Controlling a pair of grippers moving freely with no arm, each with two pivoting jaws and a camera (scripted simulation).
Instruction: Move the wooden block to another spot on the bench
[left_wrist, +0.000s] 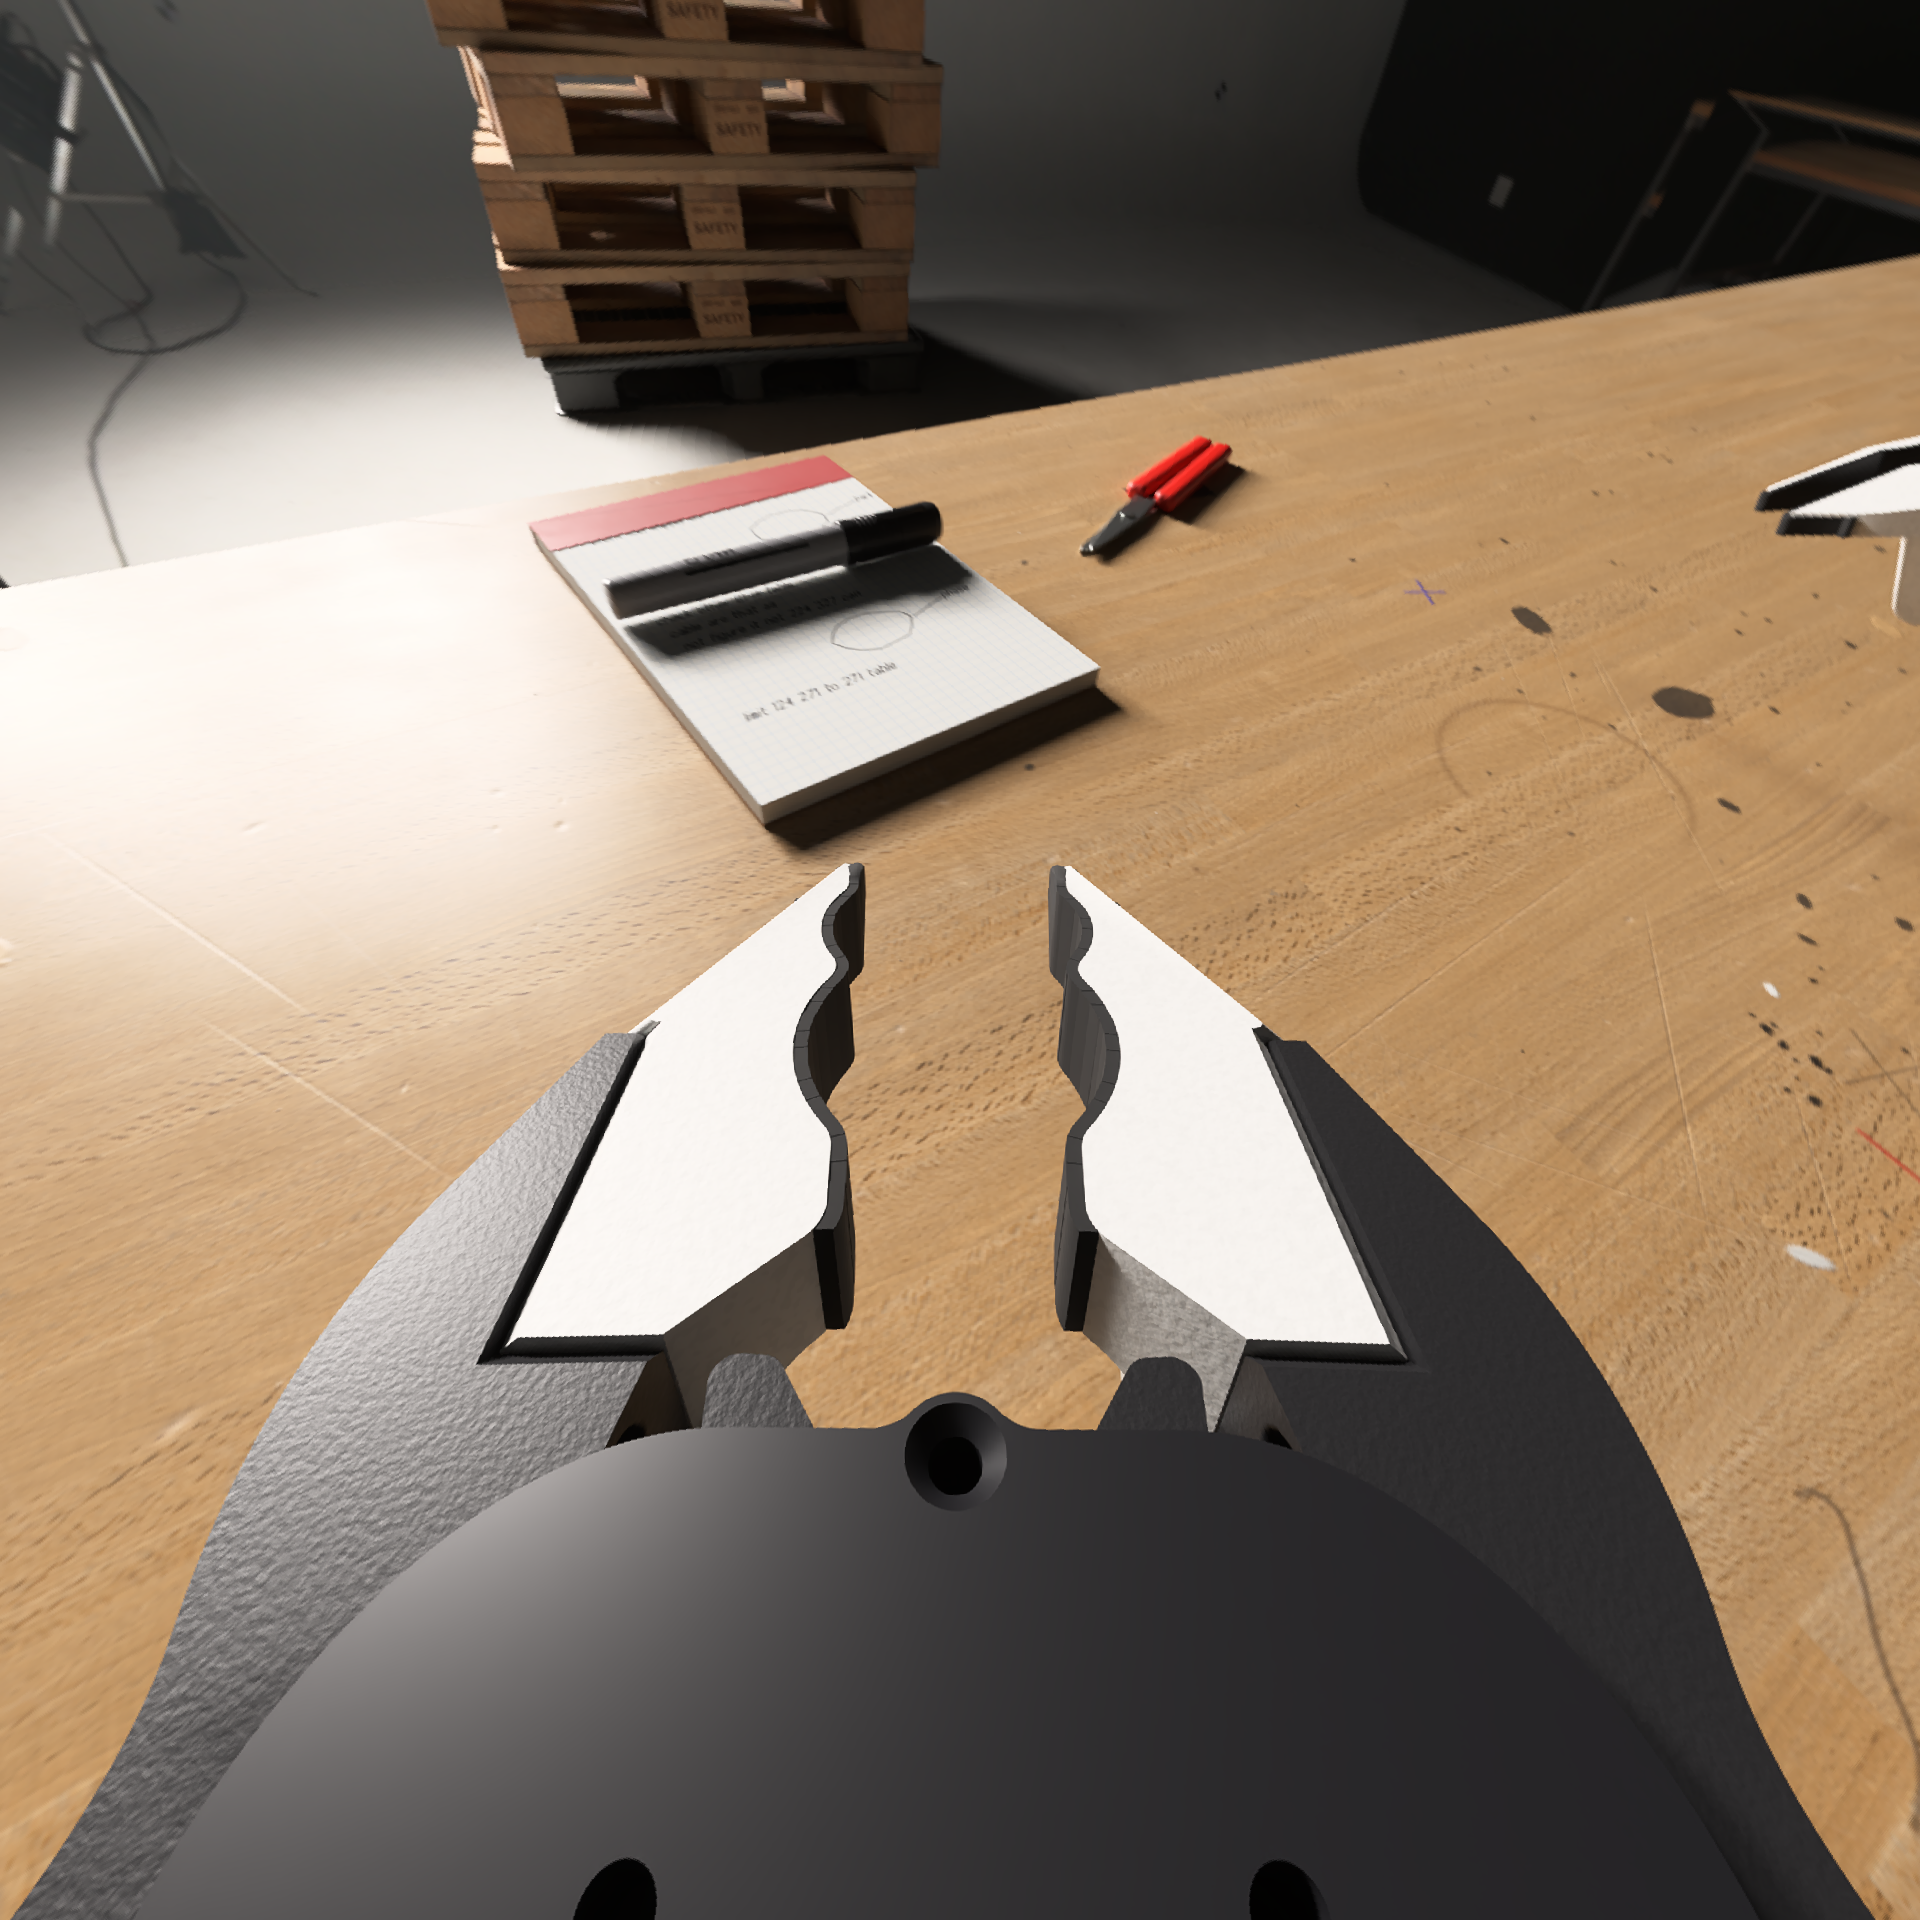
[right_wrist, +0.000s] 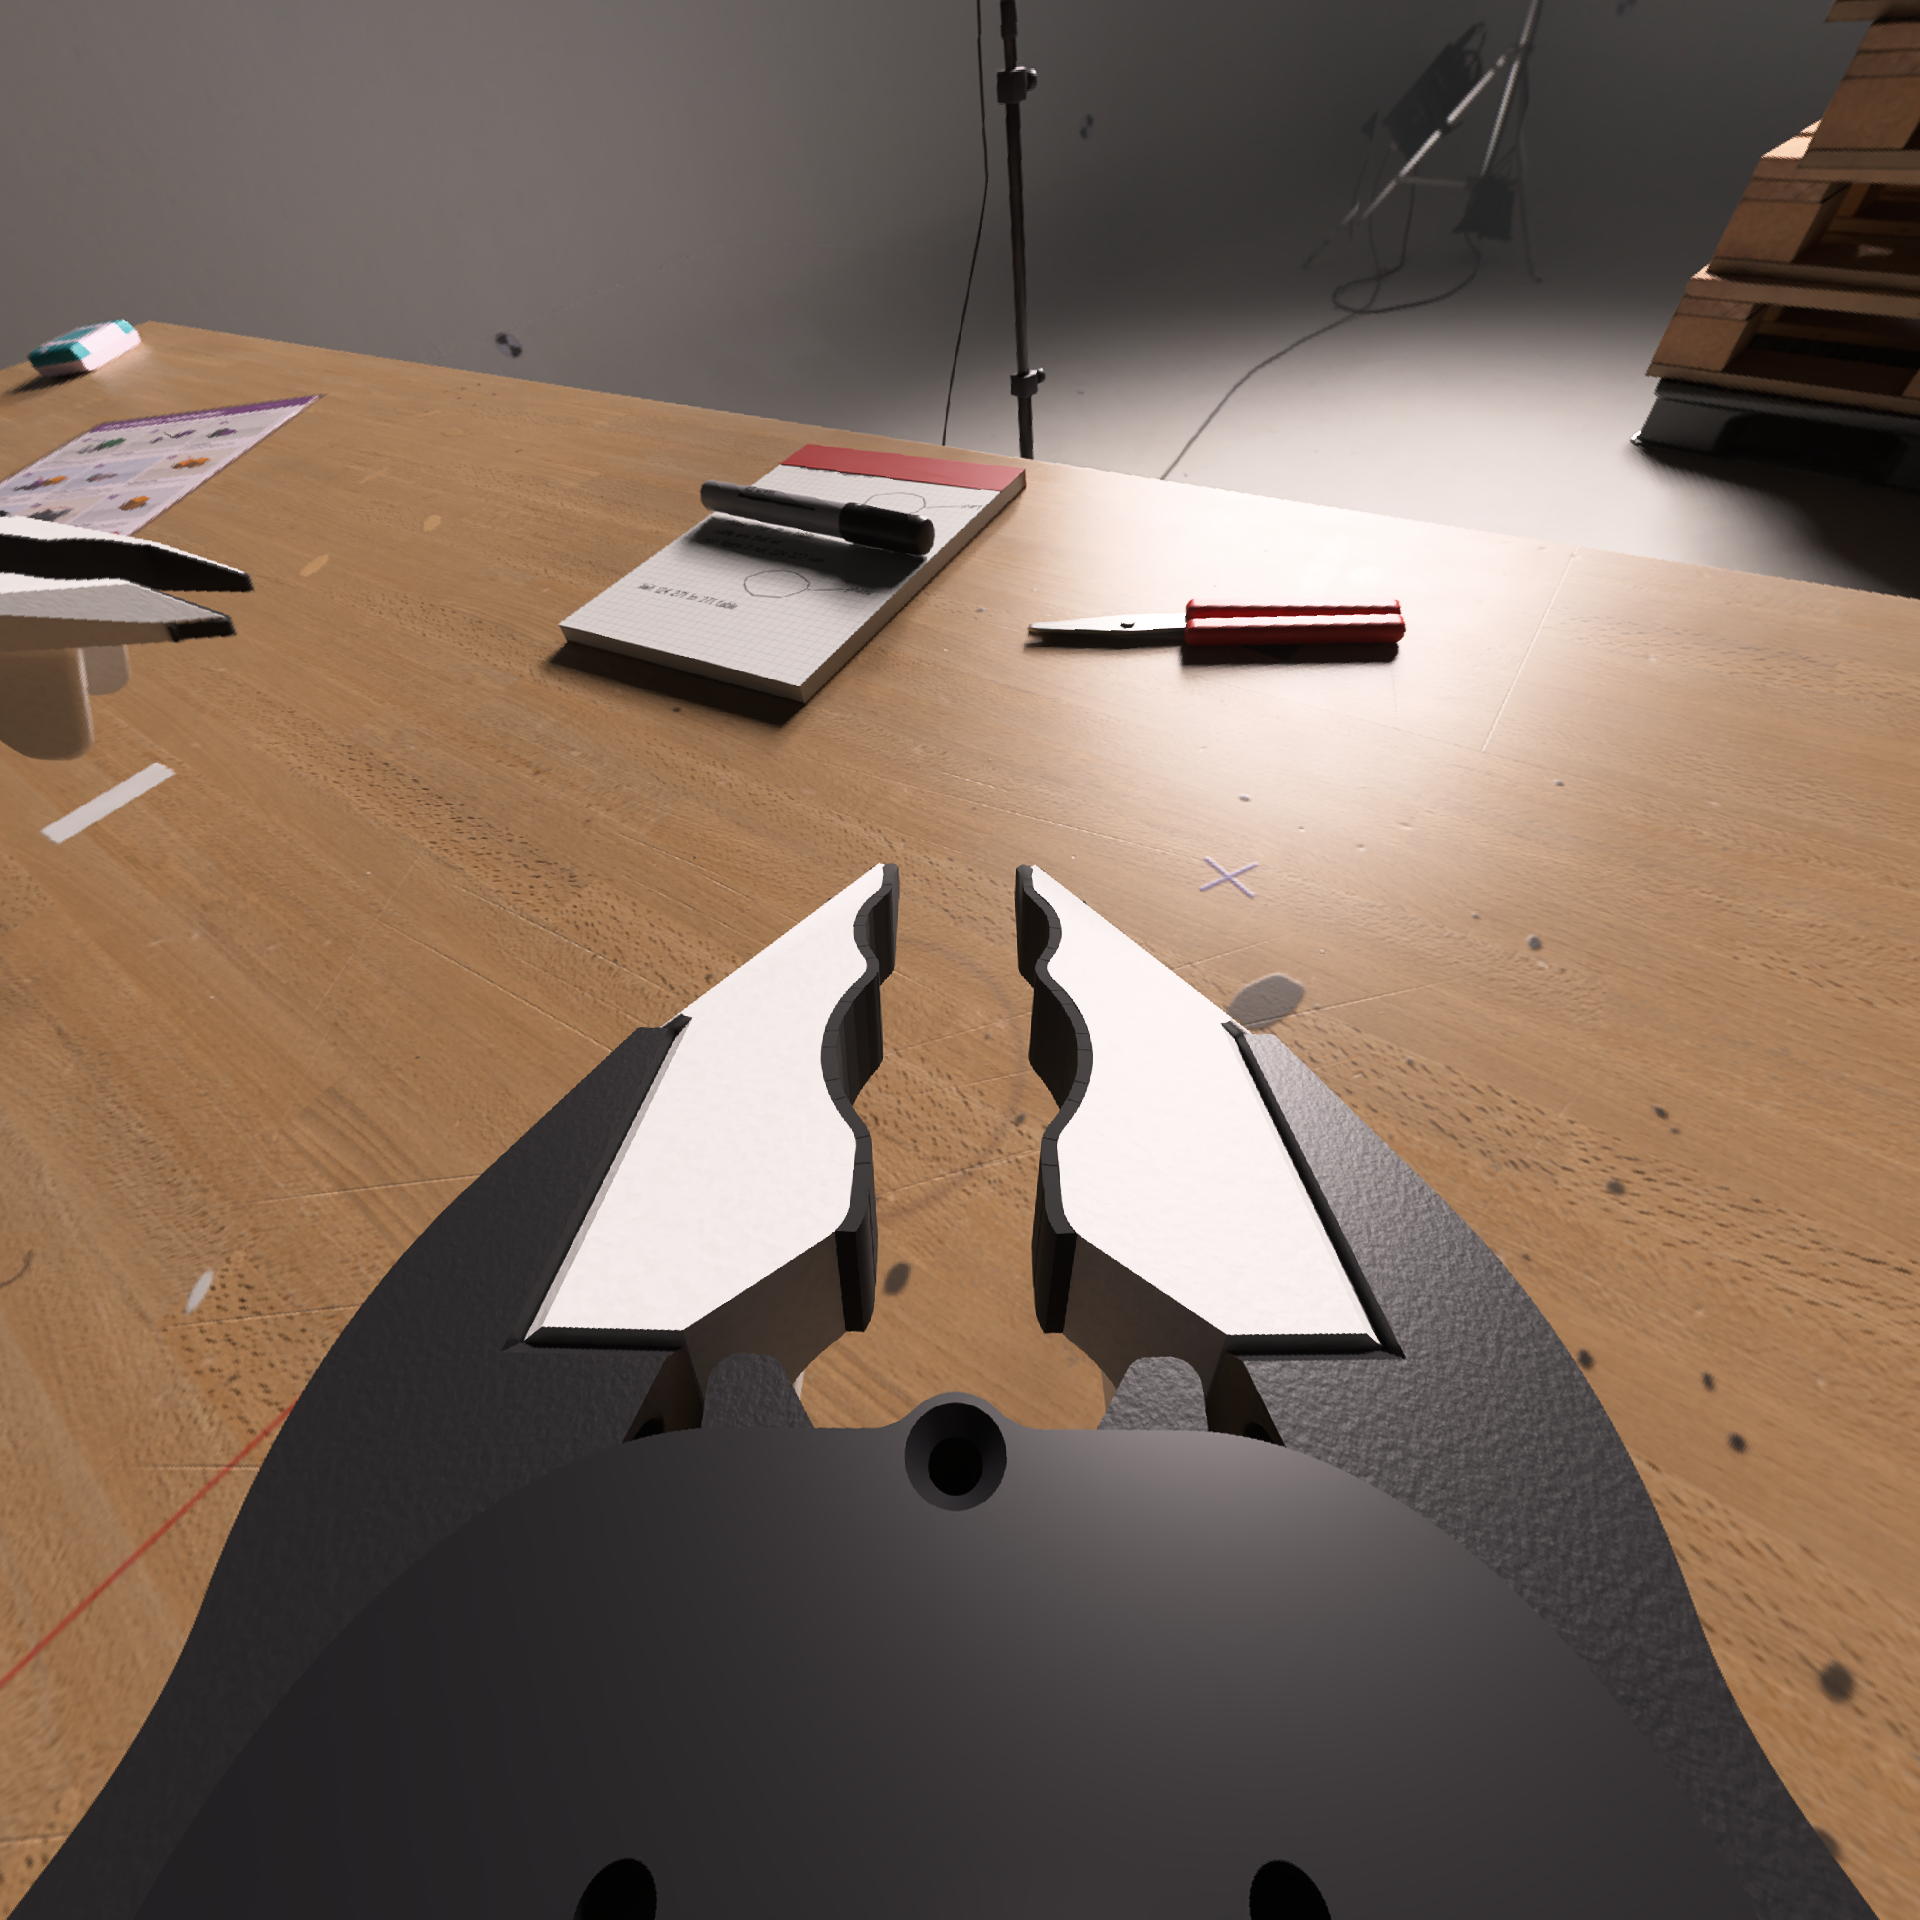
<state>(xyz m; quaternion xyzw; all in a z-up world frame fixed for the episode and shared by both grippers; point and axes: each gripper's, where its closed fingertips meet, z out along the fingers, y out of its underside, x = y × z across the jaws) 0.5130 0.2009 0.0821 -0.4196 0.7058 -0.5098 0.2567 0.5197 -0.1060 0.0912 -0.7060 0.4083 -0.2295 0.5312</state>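
Both grippers, left gripper and right gripper, are being held parted, empty, above the bench; no wooden block is being shown.

Left gripper level, tilted slightly down, fingers parted, nothing between them. Right gripper same pose, narrower gap, also empty. Both off the surface, well apart

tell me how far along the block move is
Nothing looks done yet. The left tool and right tool are both open and empty above the bench. No wooden block shows in either view, only a notepad, a marker and pliers. Finding, gripping and moving it all remain.
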